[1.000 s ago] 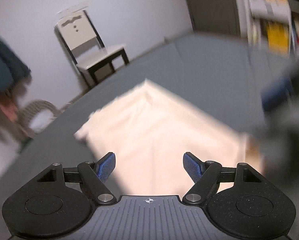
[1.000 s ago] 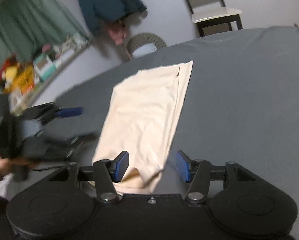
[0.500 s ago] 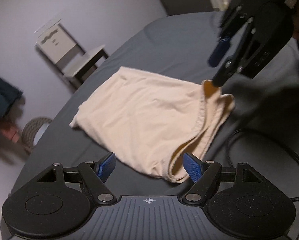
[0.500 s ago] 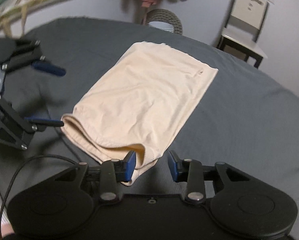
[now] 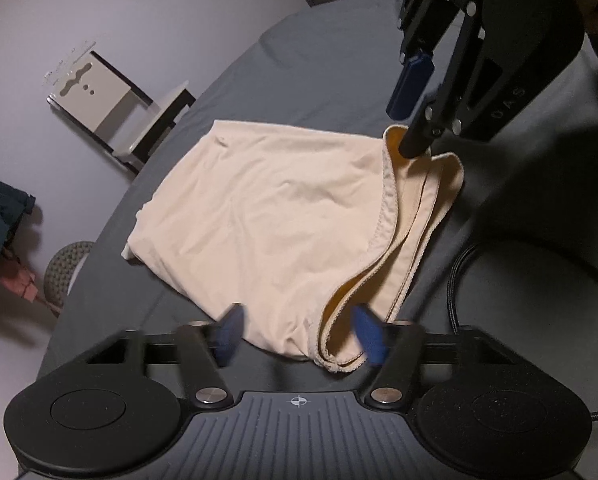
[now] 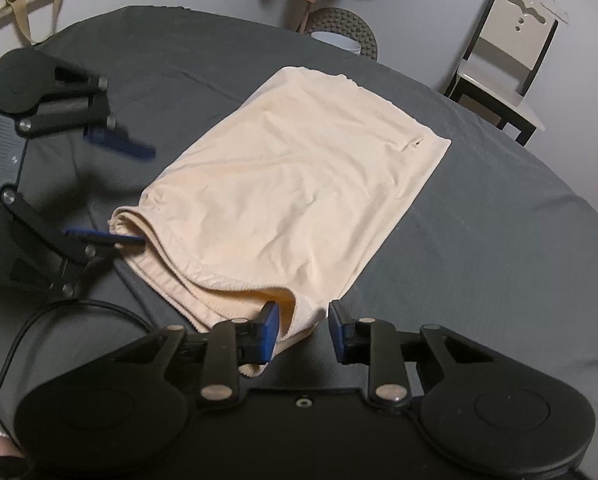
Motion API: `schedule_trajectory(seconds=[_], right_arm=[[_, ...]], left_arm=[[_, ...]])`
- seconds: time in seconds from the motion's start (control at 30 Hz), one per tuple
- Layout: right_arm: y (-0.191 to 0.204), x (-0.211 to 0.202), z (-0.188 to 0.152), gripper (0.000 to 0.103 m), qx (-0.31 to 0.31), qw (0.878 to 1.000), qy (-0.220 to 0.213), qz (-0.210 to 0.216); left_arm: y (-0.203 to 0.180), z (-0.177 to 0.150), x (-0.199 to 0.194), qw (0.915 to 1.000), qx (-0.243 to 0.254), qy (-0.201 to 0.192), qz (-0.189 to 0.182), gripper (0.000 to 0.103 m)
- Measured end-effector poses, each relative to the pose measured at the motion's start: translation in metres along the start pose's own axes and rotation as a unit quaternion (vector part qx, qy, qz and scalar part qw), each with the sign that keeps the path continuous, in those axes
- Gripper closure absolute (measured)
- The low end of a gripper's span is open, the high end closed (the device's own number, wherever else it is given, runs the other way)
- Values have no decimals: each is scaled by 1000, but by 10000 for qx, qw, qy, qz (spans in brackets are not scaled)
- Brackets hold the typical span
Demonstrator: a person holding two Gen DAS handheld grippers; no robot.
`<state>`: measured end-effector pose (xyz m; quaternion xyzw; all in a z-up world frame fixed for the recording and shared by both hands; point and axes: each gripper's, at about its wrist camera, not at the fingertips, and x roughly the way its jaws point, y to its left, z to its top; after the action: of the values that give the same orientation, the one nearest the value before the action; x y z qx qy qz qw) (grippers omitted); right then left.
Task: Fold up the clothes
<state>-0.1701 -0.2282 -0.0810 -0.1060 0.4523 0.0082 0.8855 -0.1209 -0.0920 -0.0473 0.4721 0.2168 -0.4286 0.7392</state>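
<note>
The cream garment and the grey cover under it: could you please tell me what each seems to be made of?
The cream garment looks like a thin, soft, matte knit, probably cotton or a stretch blend: it drapes limply, creases finely and has stitched hems. The grey cover looks like a matte woven fabric, likely a cotton sheet, with shallow wrinkles and no sheen. The exact fibre of either cannot be told.

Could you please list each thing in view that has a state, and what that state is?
Cream garment: folded, flat on the grey cover, near hem layers gaping.
Left tool: open, astride one hem corner.
Right tool: open, astride the other hem corner.
Black cable: loose on the cover.
Chair: unoccupied.
</note>
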Motion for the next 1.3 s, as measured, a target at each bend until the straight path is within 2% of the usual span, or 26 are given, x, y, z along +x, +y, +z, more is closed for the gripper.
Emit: schedule_trajectory(seconds=[0.07, 0.17, 0.2, 0.23, 0.47, 0.6, 0.8, 0.83, 0.93, 0.97, 1.0, 1.03, 1.07, 1.13, 1.2, 1.27, 1.3], right_arm=[[0, 2, 1, 88, -11, 10000, -31, 61], [3, 5, 1, 96, -93, 9999, 6, 68], [2, 5, 1, 98, -90, 9999, 15, 109], [2, 4, 1, 100, -86, 9998, 24, 152], [2, -3, -5, 100, -193, 9982, 318, 475], [8, 0, -5, 100, -376, 9976, 498, 313], [8, 6, -4, 97, -354, 9972, 581, 308], [6, 4, -4, 95, -276, 9975, 533, 371], [-3, -4, -4, 77, -22, 9969, 385, 684], [-6, -6, -4, 69, 64, 9962, 330, 799], [-9, -9, -5, 67, 150, 9953, 275, 913], [-12, -12, -5, 64, 241, 9937, 241, 1064], [-17, -17, -5, 64, 387, 9911, 138, 1267], [-32, -28, -7, 62, 782, 9816, -131, 1739], [-52, -38, -9, 61, 1334, 9664, -528, 2133], [-76, -47, -13, 59, 2054, 9426, -1027, 2426], [-87, -46, -13, 59, 2410, 9330, -1225, 2376]], left_arm=[[0, -1, 5, 9999, 26, 96, -39, 70], [-1, -3, 8, 9998, 22, 143, -98, 83], [-1, -3, 9, 9998, 3, 162, -135, 94], [0, -3, 9, 9997, -31, 179, -174, 96], [-3, -11, 1, 9993, -52, 214, -311, 96], [-9, -9, -2, 9992, 89, 207, -338, 96], [-20, -9, -3, 9984, 459, 309, -70, 96], [-20, -9, -5, 9983, 485, 330, -67, 94], [-19, -9, -13, 9979, 506, 361, -156, 84], [-17, -9, -16, 9981, 446, 345, -236, 70], [-15, -9, -20, 9982, 379, 325, -321, 62], [-13, -9, -24, 9985, 315, 262, -358, 42], [-11, -9, -29, 9989, 250, 155, -357, 32], [0, -7, -40, 9991, -53, -150, -398, 30], [17, -4, -47, 9953, -633, -412, -604, 30], [37, -3, -51, 9830, -1432, -760, -861, 30], [46, -3, -51, 9738, -1831, -930, -981, 30]])
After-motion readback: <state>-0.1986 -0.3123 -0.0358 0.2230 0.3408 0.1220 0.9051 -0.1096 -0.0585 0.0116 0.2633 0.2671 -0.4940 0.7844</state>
